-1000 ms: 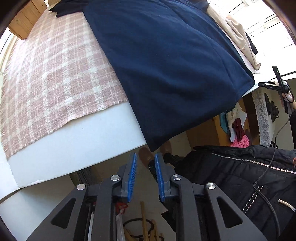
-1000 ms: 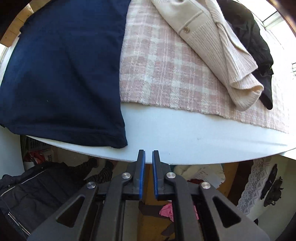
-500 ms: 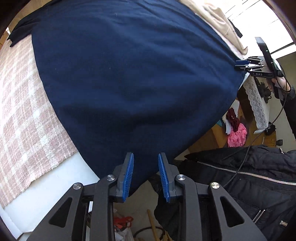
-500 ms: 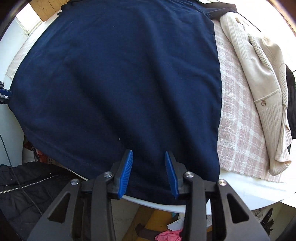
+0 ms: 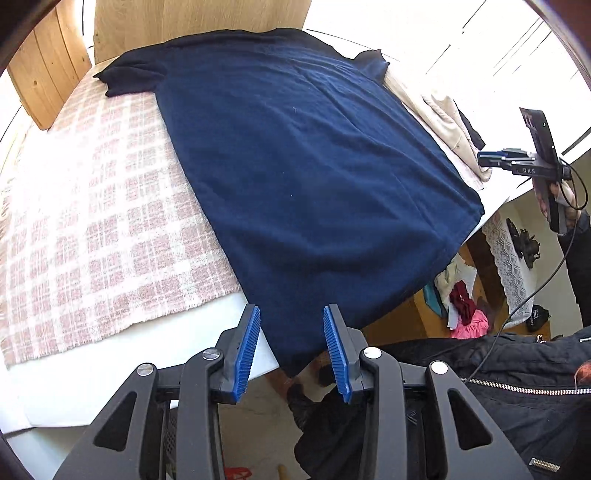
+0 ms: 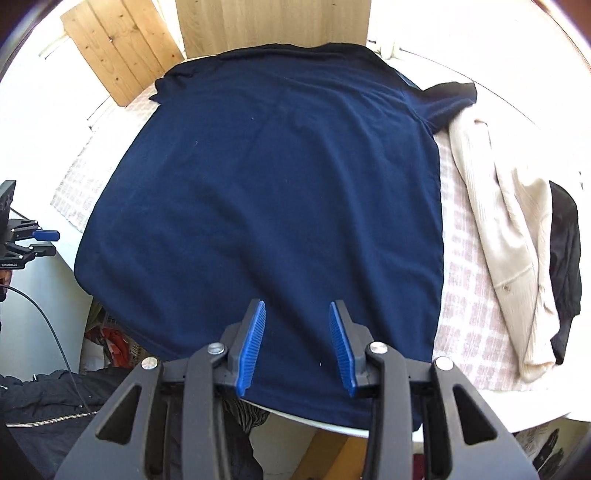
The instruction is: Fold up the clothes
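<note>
A navy T-shirt point(image 5: 303, 166) lies flat, collar far and hem near, on a pink plaid cloth point(image 5: 92, 221) over a white table point(image 5: 110, 369). The hem's left corner hangs over the table edge. My left gripper point(image 5: 291, 314) hovers open above that corner, and the pads do not press the cloth. My right gripper point(image 6: 296, 306) stands open over the T-shirt point(image 6: 277, 203) near the hem's right part, holding nothing. Each gripper shows in the other's view: the right gripper point(image 5: 517, 162) off the shirt's right side, the left gripper point(image 6: 33, 236) at its left.
A cream cardigan point(image 6: 498, 240) and a black garment point(image 6: 563, 240) lie on the plaid cloth point(image 6: 465, 295) right of the shirt. Wooden panels point(image 6: 273, 26) stand behind the table. A person's black jacket point(image 5: 517, 406) and clutter on the floor are below the near edge.
Both grippers' jaws have widened; the right was shut before. The right gripper moved left from the cardigan side to over the shirt's hem. Both views now take in the whole shirt.
</note>
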A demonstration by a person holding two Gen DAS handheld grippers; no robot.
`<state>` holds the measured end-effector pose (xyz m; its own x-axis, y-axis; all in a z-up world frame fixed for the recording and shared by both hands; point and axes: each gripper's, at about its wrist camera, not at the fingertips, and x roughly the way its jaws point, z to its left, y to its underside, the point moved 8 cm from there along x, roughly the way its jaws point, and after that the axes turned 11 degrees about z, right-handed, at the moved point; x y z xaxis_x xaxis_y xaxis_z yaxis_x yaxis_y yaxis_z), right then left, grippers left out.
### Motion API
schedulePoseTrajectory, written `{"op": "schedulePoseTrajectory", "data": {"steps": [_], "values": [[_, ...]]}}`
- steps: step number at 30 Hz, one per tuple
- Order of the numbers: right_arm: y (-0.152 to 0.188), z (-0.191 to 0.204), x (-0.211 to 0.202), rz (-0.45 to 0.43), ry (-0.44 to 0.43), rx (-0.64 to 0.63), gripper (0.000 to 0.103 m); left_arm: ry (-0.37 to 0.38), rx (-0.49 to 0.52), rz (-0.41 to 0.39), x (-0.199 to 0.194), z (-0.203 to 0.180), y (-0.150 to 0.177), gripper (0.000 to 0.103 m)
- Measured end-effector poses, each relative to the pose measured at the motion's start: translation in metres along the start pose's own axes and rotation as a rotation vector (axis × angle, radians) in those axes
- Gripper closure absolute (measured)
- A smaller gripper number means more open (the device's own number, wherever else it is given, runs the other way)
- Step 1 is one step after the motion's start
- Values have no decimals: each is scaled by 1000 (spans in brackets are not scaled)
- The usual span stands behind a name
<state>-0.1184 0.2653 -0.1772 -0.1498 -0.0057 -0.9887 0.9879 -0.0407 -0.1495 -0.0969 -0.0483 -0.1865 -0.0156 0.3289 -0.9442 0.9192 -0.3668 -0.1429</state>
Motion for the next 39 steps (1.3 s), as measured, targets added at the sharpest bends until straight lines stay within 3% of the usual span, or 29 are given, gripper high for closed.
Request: {"op": "schedulePoseTrajectory", "data": {"steps": [3, 9, 14, 20, 24, 31, 35, 39], "values": [[-38, 15, 2, 10, 56, -103, 64, -20, -34, 7, 4, 0, 14, 68], [-93, 38, 37, 77, 63, -294, 64, -34, -182, -61, 6, -7, 31, 62], [-113, 38, 75, 155, 39, -445, 64, -65, -304, -110, 2, -16, 21, 62], [-169, 29, 50, 102, 29, -597, 64, -65, -394, -133, -3, -20, -9, 62], [-225, 40, 23, 28, 19, -690, 64, -153, -404, -121, -18, 6, -39, 62], [-338, 118, 21, -95, -10, -836, 64, -224, -371, -186, -37, 86, -119, 60], [-407, 178, 47, -60, 18, -862, 64, -250, -343, -198, -30, 142, -172, 60], [-453, 225, 70, -57, 58, -971, 64, -278, -323, -219, -18, 186, -226, 60]]}}
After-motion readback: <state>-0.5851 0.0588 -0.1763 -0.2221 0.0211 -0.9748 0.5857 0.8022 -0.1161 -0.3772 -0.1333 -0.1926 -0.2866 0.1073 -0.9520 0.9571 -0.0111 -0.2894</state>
